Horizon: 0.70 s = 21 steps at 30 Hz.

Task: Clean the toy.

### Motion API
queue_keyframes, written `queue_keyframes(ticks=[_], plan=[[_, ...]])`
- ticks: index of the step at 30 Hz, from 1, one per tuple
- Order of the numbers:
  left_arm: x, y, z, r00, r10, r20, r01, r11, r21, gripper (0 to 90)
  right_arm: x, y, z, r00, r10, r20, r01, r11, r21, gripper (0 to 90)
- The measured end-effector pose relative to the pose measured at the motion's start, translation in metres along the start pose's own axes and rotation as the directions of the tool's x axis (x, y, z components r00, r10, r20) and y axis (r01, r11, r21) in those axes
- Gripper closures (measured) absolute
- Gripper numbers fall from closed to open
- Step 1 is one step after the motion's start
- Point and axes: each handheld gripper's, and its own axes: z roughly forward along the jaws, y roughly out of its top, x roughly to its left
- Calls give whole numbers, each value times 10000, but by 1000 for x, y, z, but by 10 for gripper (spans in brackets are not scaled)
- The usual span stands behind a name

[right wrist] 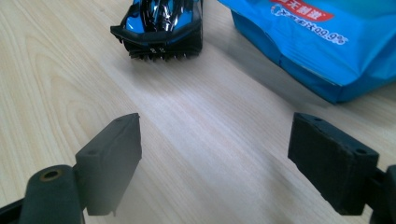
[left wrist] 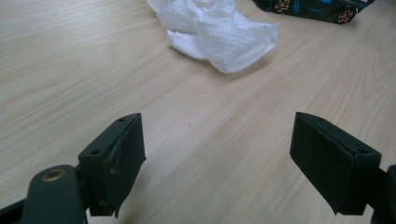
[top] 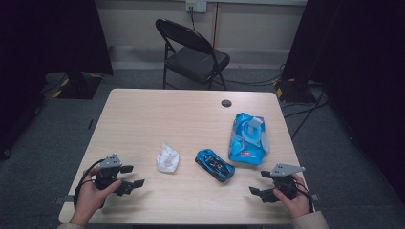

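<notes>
Toy car, a small glossy blue-and-black racing model, lies on the light wooden table near the middle of its front half, set at a slant. Just to the car's left sits a crumpled white paper wipe, a little apart from it. To the car's right lies a blue plastic pack of wet wipes with its white flip lid open; the pack's near corner comes close to the car, though whether they touch cannot be told.

At the table's front left corner, the person's left hand holds the left gripper low over the wood, its jaws spread wide with nothing between them. In the left gripper view the wipe lies ahead of the parted jaws.

At the front right, the right hand holds the right gripper, its jaws likewise spread wide and empty. The right gripper view shows the car's finned end ahead, beside the blue pack.

Beyond the table stands a black folding chair on grey carpet.
</notes>
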Motion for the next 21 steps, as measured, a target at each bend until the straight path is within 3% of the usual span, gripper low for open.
queue_keyframes(ticks=[21], plan=[[7,-15,-5,9998,-177,-17,177,9989,423,177,-8,-13,-2,9997,73,244,-81,9995,300,178]])
